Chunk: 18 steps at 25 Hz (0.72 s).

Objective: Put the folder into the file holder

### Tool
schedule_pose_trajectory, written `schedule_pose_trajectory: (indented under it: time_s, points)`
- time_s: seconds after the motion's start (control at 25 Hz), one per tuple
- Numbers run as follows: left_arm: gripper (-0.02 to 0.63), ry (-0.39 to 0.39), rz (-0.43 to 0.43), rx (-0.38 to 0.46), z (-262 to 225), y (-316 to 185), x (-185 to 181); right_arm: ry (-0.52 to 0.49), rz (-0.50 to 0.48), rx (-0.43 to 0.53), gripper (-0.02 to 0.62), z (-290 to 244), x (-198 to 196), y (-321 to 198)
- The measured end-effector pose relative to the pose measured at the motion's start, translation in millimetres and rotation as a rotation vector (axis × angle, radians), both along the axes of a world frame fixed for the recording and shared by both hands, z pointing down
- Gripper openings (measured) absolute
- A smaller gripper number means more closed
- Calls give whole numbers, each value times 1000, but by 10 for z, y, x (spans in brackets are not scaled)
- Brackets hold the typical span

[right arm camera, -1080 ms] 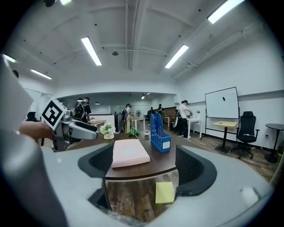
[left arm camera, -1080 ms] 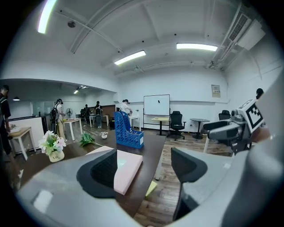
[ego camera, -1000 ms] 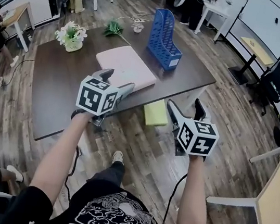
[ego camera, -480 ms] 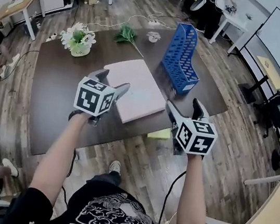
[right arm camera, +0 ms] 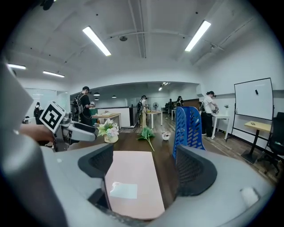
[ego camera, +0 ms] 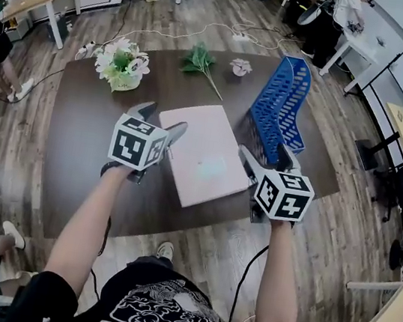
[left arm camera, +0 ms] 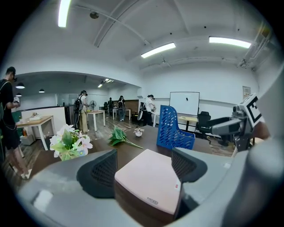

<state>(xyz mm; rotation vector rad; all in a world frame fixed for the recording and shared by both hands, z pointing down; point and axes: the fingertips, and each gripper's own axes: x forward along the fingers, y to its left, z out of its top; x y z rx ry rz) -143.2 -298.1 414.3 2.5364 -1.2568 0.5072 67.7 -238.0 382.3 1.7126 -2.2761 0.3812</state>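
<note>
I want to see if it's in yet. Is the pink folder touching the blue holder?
Apart. The right gripper view shows bare table between the folder and holder.

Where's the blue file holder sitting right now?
In the head view, the blue file holder stands on the right side of the table, just right of the pink folder and ahead of the right gripper.

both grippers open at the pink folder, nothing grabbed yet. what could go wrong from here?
1. The pink folder lies flat on the table, so the open left gripper may shove it rather than pinch it. Its near corner sits close to the table's front edge.
2. The right gripper hovers beside the blue file holder, so swinging the folder up could knock the holder over.
</note>
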Motion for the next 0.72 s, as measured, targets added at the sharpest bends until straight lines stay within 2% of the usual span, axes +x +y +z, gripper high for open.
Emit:
schedule_pose_trajectory:
  time_s: [0.32, 0.72]
  points:
    - [382, 7, -51, -11, 50, -410, -238, -20, -51, -32, 428, 111, -207, -537]
    - [382, 2, -100, -22, 115, -538, -432, -17, -113, -49, 428, 204, -376, -861]
